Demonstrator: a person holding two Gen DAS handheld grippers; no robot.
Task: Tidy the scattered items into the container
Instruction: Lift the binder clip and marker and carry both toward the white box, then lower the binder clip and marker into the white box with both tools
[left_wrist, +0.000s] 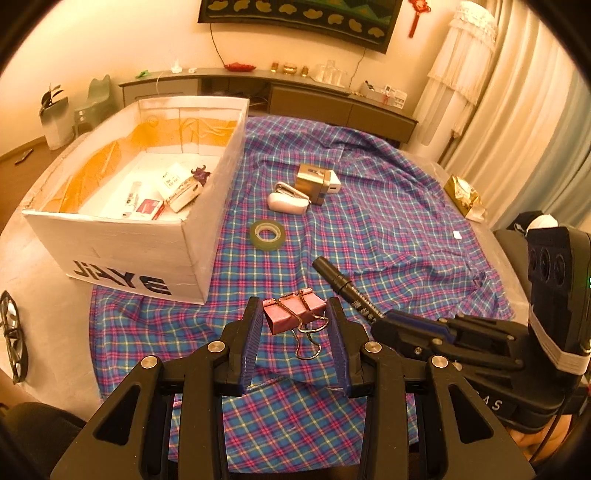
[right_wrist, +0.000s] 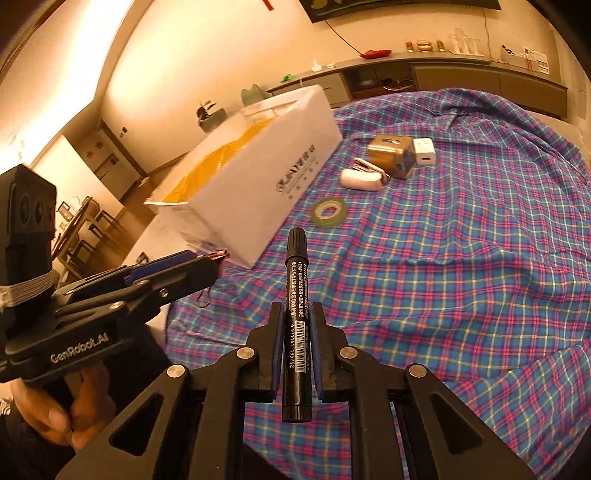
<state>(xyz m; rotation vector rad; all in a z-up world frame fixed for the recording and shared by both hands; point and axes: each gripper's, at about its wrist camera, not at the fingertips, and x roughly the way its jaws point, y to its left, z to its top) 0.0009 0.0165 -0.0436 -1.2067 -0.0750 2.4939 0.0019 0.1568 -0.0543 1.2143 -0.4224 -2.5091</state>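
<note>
My left gripper (left_wrist: 294, 312) is shut on a pink binder clip (left_wrist: 291, 310), held above the plaid cloth with its wire handles hanging down. My right gripper (right_wrist: 297, 314) is shut on a black marker (right_wrist: 296, 314) that points forward between the pads; the marker (left_wrist: 341, 282) also shows in the left wrist view. The white box (left_wrist: 140, 243) stands to the left on the table with several small items inside. A roll of green tape (left_wrist: 267, 235), a white stapler (left_wrist: 287, 201) and a gold cube with a white charger (left_wrist: 317, 181) lie on the cloth.
A plaid cloth (left_wrist: 369, 229) covers the round table. A gold packet (left_wrist: 461, 194) lies at its right edge and eyeglasses (left_wrist: 13, 336) at the left edge. A low cabinet (left_wrist: 295, 96) and curtains (left_wrist: 517, 110) stand behind. A person's hand (right_wrist: 55, 413) holds the left gripper.
</note>
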